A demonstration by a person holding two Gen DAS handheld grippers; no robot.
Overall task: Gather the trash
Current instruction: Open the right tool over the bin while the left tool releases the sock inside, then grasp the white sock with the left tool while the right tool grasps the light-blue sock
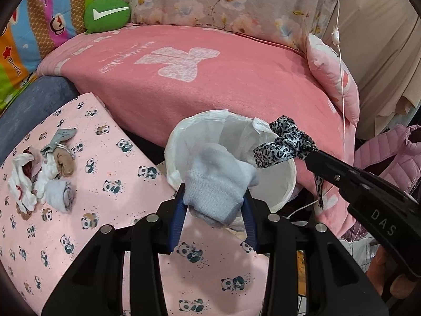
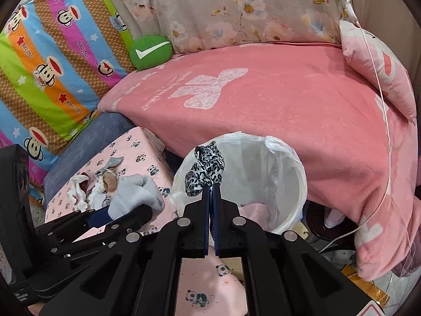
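Note:
A balled light-blue sock (image 1: 218, 184) sits between the blue pads of my left gripper (image 1: 214, 205), which is shut on it just in front of the bin. The bin (image 1: 288, 181) is round with a white liner and stands between the panda-print surface and the pink bed. My right gripper (image 2: 210, 188) is shut on a black-and-white leopard-print ribbon (image 2: 206, 167), held over the bin's (image 2: 300, 184) near rim. In the left wrist view the ribbon (image 1: 285, 144) hangs over the bin's right side from the right gripper (image 1: 309, 156). The right wrist view shows the left gripper (image 2: 123, 212) with the sock (image 2: 136, 192) at lower left.
A pile of socks and scraps (image 1: 44, 176) lies on the pink panda-print sheet (image 1: 110, 158) to the left. Behind the bin is a bed with a pink blanket (image 1: 210, 84), a green cushion (image 1: 106, 14) and a pink pillow (image 1: 334, 79). A white cable (image 1: 342, 79) hangs at right.

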